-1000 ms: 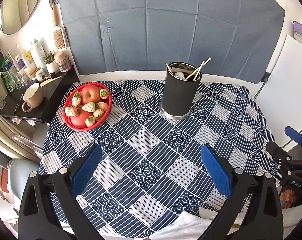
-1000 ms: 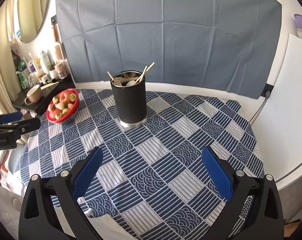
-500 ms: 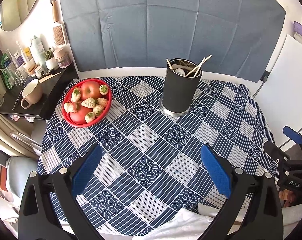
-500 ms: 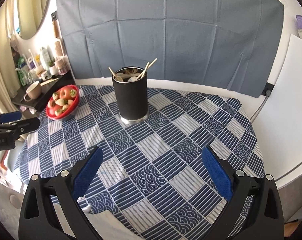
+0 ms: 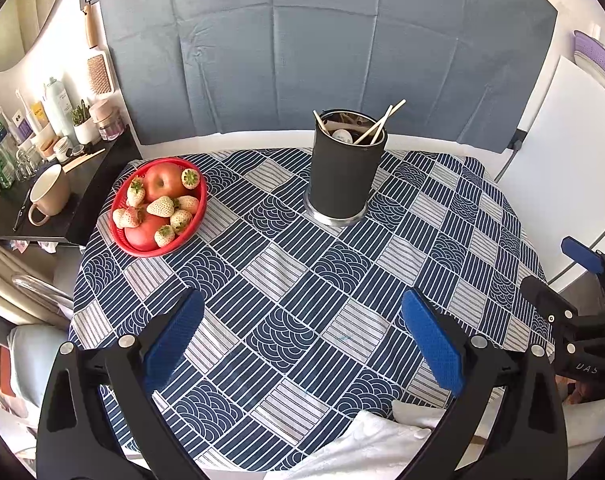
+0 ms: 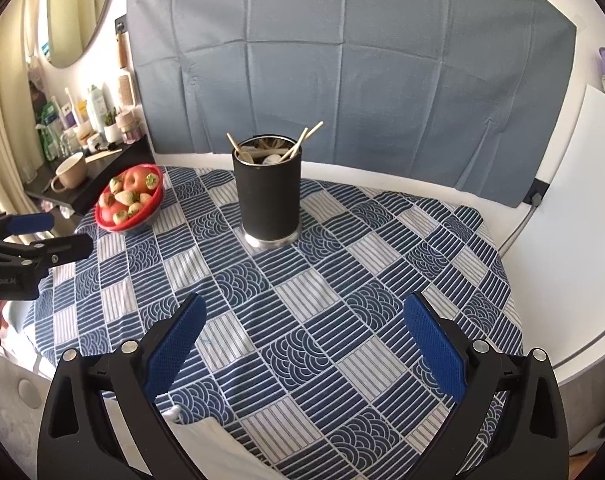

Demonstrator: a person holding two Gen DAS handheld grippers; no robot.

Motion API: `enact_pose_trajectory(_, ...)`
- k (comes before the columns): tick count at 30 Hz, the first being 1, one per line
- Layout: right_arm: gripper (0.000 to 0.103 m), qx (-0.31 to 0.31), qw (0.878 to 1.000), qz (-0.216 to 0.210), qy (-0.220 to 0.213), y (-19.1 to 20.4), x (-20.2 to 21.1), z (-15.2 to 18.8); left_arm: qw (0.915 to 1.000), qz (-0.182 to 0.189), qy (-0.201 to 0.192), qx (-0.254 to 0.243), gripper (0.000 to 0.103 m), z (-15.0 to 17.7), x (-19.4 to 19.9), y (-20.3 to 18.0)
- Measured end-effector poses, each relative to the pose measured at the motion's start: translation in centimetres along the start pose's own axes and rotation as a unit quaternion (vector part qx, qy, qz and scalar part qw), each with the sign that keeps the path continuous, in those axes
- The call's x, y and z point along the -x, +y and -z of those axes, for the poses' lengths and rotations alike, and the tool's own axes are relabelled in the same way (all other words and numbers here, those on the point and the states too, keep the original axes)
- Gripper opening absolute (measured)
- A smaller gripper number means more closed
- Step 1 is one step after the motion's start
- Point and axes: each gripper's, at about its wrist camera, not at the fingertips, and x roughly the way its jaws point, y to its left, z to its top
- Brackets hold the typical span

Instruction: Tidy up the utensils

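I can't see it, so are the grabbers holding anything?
No. The left gripper and right gripper are both open and empty.

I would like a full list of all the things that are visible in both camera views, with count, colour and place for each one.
utensil holder: one, black with a metal base, far middle of the table
utensils: several, pale wood and white, standing in the holder; exact count unclear
fruit basket: one, red, far left of the table, holding apples and pale strawberries
tablecloth: one, navy and white patchwork, covering the table
backdrop cloth: one, grey-blue, on the wall behind
mug: one, beige, on the black side shelf to the left
bottles and jars: many, mixed colours, on that shelf
left gripper: black, blue fingers, open, empty
right gripper: black, blue fingers, open, empty
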Motion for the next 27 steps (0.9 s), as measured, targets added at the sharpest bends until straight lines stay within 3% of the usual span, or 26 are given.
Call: enact_pose_trajectory(27, 0.095, -0.014, 1.000, 0.005, 0.022, -0.9, -1.7, -0.7, 0.9998, 0.002, 0.014, -0.012, 0.097, -0.6, -1.3, 0.2)
